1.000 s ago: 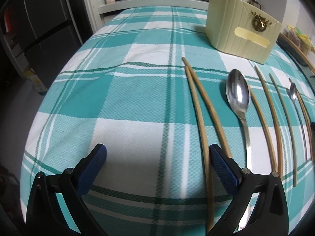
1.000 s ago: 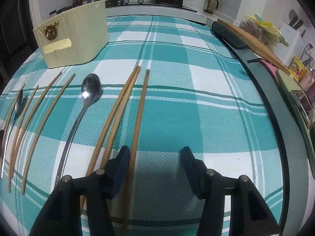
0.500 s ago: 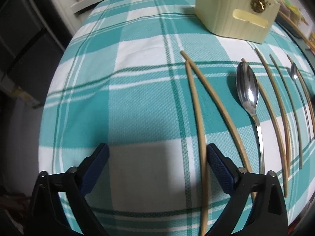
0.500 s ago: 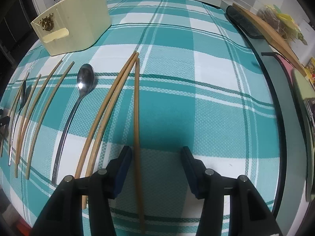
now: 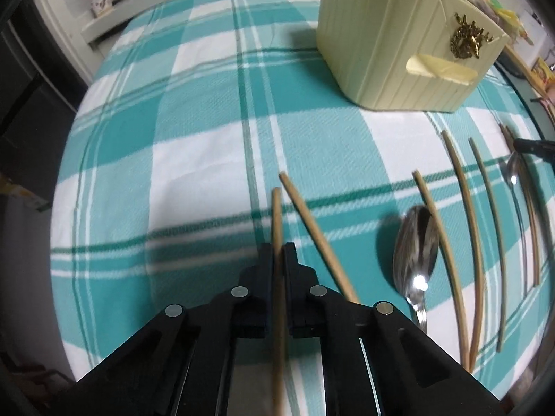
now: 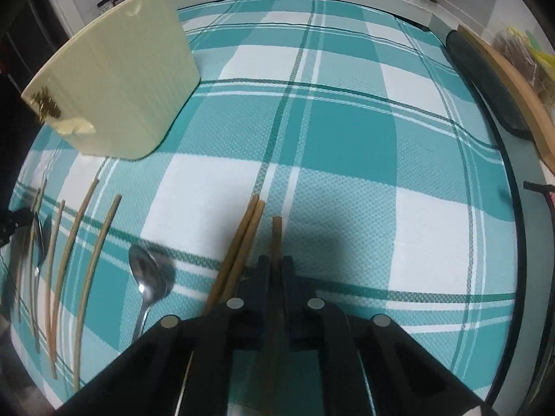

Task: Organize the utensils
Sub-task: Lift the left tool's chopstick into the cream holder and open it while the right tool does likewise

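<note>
We're clamping one chopstick (image 5: 276, 222) in the left gripper (image 5: 276, 253) and another chopstick (image 6: 276, 239) in the right gripper (image 6: 276, 267), both nearer us than the cream holder (image 5: 392, 38), prob. bc they're going in there.

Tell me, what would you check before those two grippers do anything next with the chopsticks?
1. Left gripper shut on the leftmost chopstick: ok.
2. Right gripper shut on the rightmost chopstick: ok.
3. Neighbouring chopstick not between the left gripper's pads: ok.
4. Chopstick pair not between the right gripper's pads: ok.
5. Held chopsticks lifted off the tablecloth: cannot tell.
6. Cream holder upright: ok; its opening free: cannot tell, out of view.
</note>
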Demonstrator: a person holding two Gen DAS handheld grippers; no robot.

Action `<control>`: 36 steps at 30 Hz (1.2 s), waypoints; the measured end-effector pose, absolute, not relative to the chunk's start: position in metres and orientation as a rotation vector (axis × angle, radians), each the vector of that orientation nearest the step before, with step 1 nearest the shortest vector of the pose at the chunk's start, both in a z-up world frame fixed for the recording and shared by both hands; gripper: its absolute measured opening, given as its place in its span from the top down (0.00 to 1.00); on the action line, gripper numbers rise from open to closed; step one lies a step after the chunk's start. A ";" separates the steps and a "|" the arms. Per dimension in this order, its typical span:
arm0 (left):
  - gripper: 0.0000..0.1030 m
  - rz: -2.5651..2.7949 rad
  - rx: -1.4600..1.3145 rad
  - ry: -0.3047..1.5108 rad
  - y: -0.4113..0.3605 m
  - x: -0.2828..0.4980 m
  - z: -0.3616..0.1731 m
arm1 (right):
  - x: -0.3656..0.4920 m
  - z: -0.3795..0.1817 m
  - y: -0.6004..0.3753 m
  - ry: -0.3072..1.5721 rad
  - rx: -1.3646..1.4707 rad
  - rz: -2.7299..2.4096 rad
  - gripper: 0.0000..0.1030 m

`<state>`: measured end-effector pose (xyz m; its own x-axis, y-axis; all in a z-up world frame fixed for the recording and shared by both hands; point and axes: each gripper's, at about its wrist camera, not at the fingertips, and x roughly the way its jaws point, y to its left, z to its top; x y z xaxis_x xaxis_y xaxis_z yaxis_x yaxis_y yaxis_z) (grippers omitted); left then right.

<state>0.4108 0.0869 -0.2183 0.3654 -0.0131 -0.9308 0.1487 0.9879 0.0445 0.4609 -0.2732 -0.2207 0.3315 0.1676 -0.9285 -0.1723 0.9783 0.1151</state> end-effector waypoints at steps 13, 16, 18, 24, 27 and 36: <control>0.95 -0.145 -0.098 0.791 0.140 0.334 -0.074 | 0.373 -0.077 -0.309 0.819 0.100 0.300 0.94; 0.96 -0.144 -0.114 0.737 0.145 0.323 -0.050 | 0.354 -0.044 -0.307 0.739 0.088 0.310 0.94; 0.96 -0.149 -0.138 0.694 0.145 0.319 -0.032 | 0.348 -0.027 -0.303 0.691 0.082 0.314 0.94; 0.96 -0.185 -0.188 0.547 0.138 0.344 0.042 | 0.363 0.026 -0.276 0.537 0.062 0.332 0.94; 0.96 -0.206 -0.186 0.466 0.121 0.369 0.081 | 0.385 0.055 -0.261 0.474 0.090 0.353 0.94; 0.96 -0.208 -0.139 0.507 0.051 0.458 0.077 | 0.451 0.068 -0.194 0.387 0.075 0.371 0.94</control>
